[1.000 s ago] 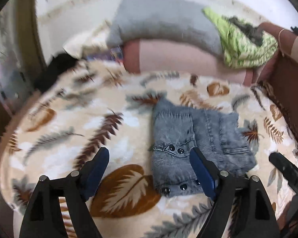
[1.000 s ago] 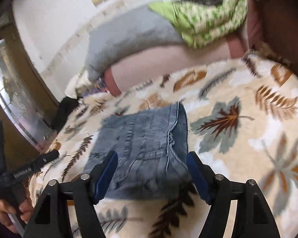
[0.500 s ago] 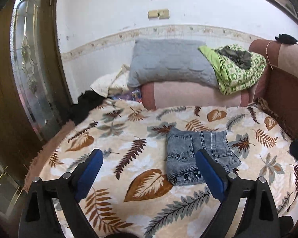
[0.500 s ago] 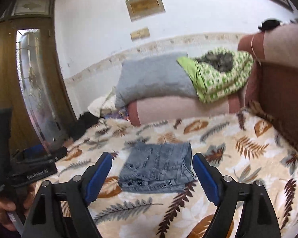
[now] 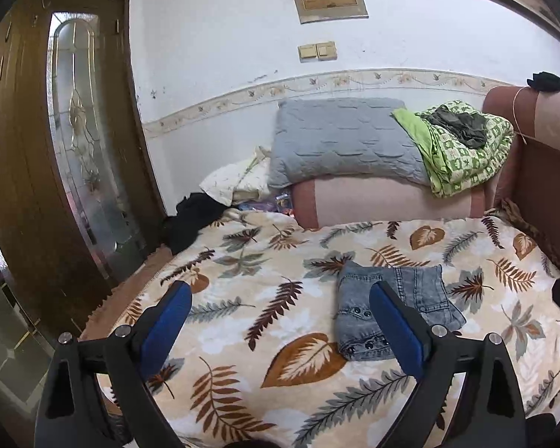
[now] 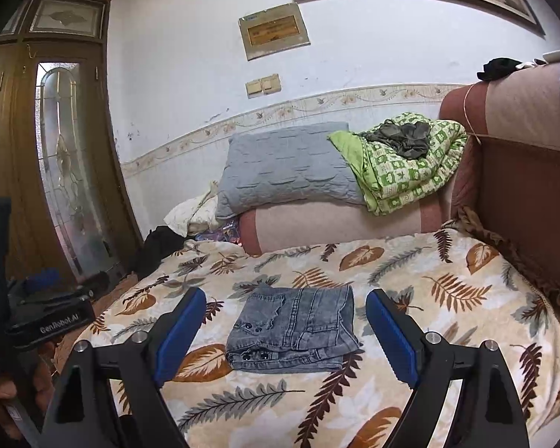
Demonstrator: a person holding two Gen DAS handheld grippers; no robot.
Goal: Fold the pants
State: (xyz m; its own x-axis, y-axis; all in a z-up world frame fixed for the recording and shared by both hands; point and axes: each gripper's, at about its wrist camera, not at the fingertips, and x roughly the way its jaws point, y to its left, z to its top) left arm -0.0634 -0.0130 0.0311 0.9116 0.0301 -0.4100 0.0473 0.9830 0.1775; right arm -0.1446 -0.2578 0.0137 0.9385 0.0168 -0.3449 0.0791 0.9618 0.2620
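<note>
The left tool (image 5: 280, 321) stands wide open, empty, above the bed (image 5: 242, 336). The folded pants (image 5: 422, 291) lie flat near the bed's right edge.

Both claws (image 5: 278, 321) (image 6: 285, 326) pulled up/back off pants (image 6: 295, 330), opened wider.

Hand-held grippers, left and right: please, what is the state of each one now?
Left hand-held gripper: open, holding nothing.
Right hand-held gripper: open, holding nothing.

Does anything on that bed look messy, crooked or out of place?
Nothing much. The folded grey denim pants lie in a tidy bundle on the leaf-patterned blanket. Only a dark crumpled garment sits loose on the green patterned quilt.
</note>
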